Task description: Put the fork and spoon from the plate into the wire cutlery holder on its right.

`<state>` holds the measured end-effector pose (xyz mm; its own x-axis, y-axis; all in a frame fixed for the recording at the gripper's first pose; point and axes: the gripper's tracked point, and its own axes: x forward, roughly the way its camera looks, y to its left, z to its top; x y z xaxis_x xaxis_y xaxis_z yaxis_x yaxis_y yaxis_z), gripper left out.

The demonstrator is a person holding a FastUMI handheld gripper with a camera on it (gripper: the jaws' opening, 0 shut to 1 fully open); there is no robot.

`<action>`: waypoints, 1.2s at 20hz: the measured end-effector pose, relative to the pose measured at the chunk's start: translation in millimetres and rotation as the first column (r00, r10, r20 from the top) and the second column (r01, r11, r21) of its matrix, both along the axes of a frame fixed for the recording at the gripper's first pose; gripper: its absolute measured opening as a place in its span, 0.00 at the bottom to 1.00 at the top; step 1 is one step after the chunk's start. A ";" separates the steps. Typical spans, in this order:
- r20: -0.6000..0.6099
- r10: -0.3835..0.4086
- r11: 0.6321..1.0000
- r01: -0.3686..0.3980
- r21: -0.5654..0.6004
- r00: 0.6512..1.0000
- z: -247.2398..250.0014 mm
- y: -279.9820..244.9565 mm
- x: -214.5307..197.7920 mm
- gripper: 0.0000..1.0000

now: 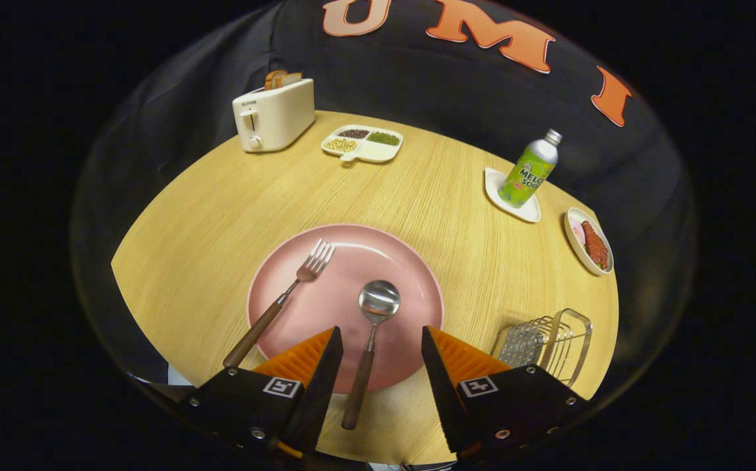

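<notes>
1. Toaster point(274, 116): cream-coloured, bread slices standing in its slot, far beyond the left finger at the back of the table.
2. Fork point(279, 303): wooden handle, lying on the pink plate point(411, 275) ahead of the left finger, tines pointing away, handle end overhanging the near rim. Not yet moved.
3. Divided dish point(363, 143): white, holding beans or grains in separate compartments, well beyond the plate, just right of the toaster.
4. Spoon point(370, 347): wooden handle, bowl resting on the plate, handle running back over the near rim into the gap between the fingers. Not yet moved.
5. Gripper point(378, 350): fingers spread wide, one either side of the spoon handle, neither touching it. Nothing held.
6. Wire cutlery holder point(548, 343): just beyond the right finger, right of the plate, with no cutlery seen in it.
7. Soda bottle point(532, 170): upright on a small white dish, far beyond the right finger. A further small dish of food point(590, 242) sits nearer the table's right edge.
8. Progress, by judgement: neither item delivered; both transfers remain, the spoon apparently first.
9. Surface and room: round light-wood table point(208, 255), grain visible, uncluttered around the plate; black cloth wall behind.
</notes>
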<state>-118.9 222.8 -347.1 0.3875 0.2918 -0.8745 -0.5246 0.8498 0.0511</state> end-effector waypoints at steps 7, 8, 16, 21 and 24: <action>-0.207 -0.022 0.996 0.004 -0.088 0.978 -36.3 -6.4 -18.8 0.40; -0.219 -0.025 0.995 0.004 -0.097 0.975 -37.9 -7.0 -20.1 0.36; -0.265 -0.038 0.996 0.015 -0.090 0.963 -40.3 -2.1 -27.0 0.09; -0.215 -0.044 0.999 0.042 -0.015 0.976 -18.2 -0.1 -21.2 0.05; -0.170 -0.065 0.998 0.068 0.014 0.983 6.7 -10.0 -12.8 0.05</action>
<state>-131.7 212.7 -340.3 0.2530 0.2878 -0.9237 -0.4496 0.8804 0.1512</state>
